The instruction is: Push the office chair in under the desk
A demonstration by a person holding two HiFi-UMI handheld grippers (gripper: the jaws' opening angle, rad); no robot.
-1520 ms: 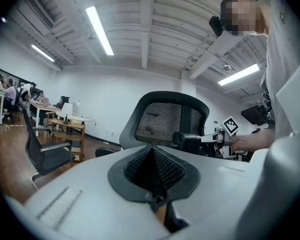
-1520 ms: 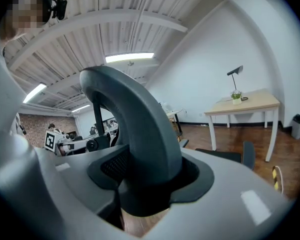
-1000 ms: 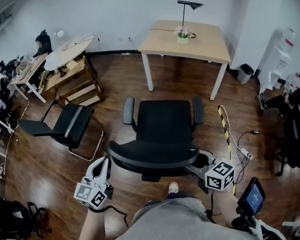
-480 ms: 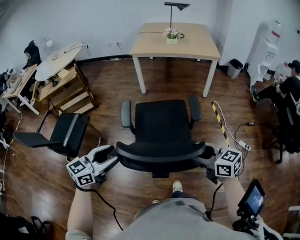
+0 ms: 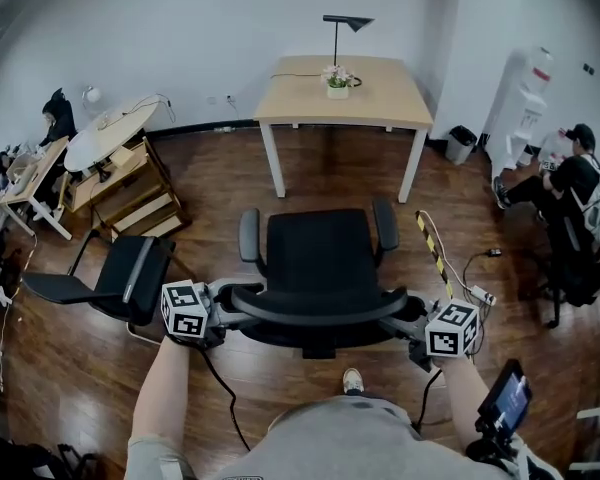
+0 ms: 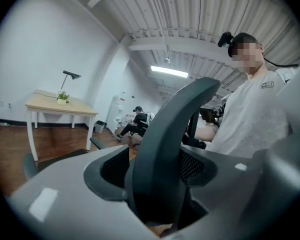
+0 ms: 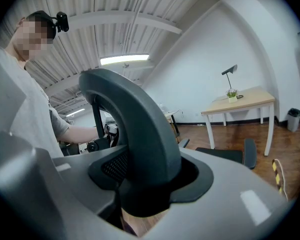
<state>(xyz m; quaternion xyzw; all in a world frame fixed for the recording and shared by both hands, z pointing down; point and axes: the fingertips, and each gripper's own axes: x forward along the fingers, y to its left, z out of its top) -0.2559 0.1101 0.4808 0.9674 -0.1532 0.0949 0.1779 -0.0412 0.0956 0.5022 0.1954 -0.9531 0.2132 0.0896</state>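
- Shoe (image 5: 351,379) is noted on the floor just behind the chair. It could be rolled over if the chair kicks back under an uneven shove.
- Left gripper (image 5: 226,304): the jaws have just been opening and stand wide. The left end of the backrest (image 5: 320,310) is between them, with the pads clear on both sides. Risk judged: a push begun now would be carried by the other side only, and the rim could slip out of these loose jaws.
- Right gripper (image 5: 410,318): it appears clamped on the right end of the backrest rim, jaws partly apart around it. With only this side gripped, the seat is expected to swivel rather than roll straight.
- Office chair (image 5: 320,253): the seat faces the desk and is well apart from it, with bare floor between.
- Striped cable cover (image 5: 432,250) and power strip (image 5: 480,295) lie just right of the chair. The chair's base could be caught on them by a drift that way.
- Desk (image 5: 385,98): a desk leg (image 5: 412,168) could be struck by an armrest (image 5: 383,226) if the approach is skewed.
- Lamp (image 5: 346,24) and potted plant (image 5: 337,78) stand near the desk's far edge. They might be toppled by a hard knock.
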